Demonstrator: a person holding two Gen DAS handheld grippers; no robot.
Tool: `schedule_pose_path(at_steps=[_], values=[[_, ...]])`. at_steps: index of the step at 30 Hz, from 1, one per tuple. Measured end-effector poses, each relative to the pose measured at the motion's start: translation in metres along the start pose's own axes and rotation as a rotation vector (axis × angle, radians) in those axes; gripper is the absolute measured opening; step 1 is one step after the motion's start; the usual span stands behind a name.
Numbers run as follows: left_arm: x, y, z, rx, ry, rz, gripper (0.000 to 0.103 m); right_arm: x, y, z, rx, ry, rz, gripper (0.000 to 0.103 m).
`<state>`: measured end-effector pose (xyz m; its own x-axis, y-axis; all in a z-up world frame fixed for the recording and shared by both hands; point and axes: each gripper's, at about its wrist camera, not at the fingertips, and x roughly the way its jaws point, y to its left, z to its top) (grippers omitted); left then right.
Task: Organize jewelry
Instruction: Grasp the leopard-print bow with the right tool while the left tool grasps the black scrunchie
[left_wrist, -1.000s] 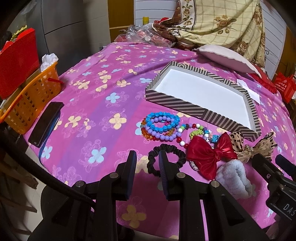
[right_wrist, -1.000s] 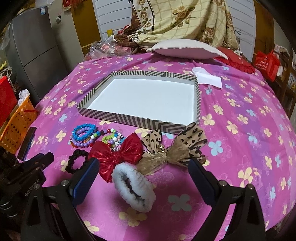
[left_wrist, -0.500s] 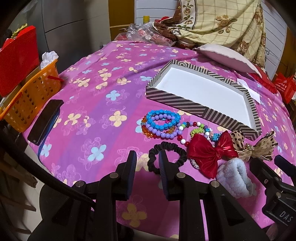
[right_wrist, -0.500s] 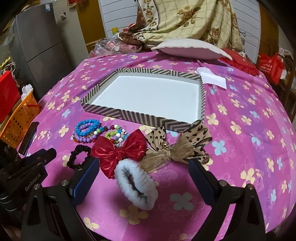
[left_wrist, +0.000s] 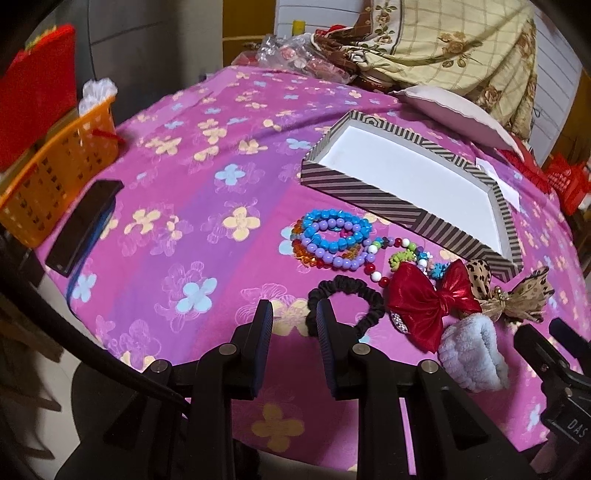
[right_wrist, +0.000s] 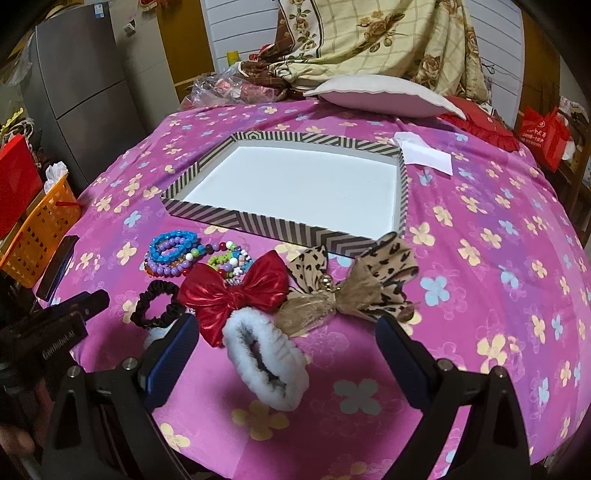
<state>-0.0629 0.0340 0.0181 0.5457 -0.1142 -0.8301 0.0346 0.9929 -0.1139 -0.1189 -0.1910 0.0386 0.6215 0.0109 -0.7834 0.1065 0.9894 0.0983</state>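
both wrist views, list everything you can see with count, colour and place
striped box: 1, brown-cream, white inside, bed middle
bead bracelets: pile, blue, purple, mixed, left of box front
black scrunchie: 1, near left
red bow: 1, shiny, front centre
leopard bow: 1, tan, right of red bow
white fluffy scrunchie: 1, nearest edge
bedsheet: pink, floral
orange basket: 1, far left
pillow: 1, pale, behind box
left gripper: narrow gap, empty
right gripper: wide open
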Motion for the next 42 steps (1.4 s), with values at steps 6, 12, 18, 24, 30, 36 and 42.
schedule_pose_path(at_steps=[6, 12, 18, 24, 30, 36, 42], values=[[0.007, 0.026, 0.009, -0.059, 0.032, -0.038, 0.029, -0.005, -0.016, -0.005, -0.014, -0.015, 0.002, 0.096], [0.018, 0.028, 0.012, -0.071, 0.074, -0.074, 0.036, 0.0, -0.029, -0.014, -0.033, 0.015, 0.016, 0.08], [0.034, 0.011, 0.009, -0.024, 0.117, -0.081, 0.036, 0.003, -0.05, -0.019, -0.017, 0.02, -0.027, 0.079], [0.045, 0.004, 0.006, -0.001, 0.132, -0.055, 0.036, 0.01, -0.072, -0.012, 0.05, 0.023, -0.019, 0.075], [0.054, -0.001, 0.007, 0.013, 0.14, -0.041, 0.037, 0.033, -0.071, -0.004, 0.112, 0.061, 0.081, 0.075], [0.062, -0.008, 0.008, 0.039, 0.137, -0.021, 0.038, 0.058, -0.073, 0.002, 0.193, 0.074, 0.101, 0.075], [0.066, -0.016, 0.01, 0.068, 0.12, 0.009, 0.038, 0.076, -0.076, 0.007, 0.209, 0.061, 0.097, 0.065]])
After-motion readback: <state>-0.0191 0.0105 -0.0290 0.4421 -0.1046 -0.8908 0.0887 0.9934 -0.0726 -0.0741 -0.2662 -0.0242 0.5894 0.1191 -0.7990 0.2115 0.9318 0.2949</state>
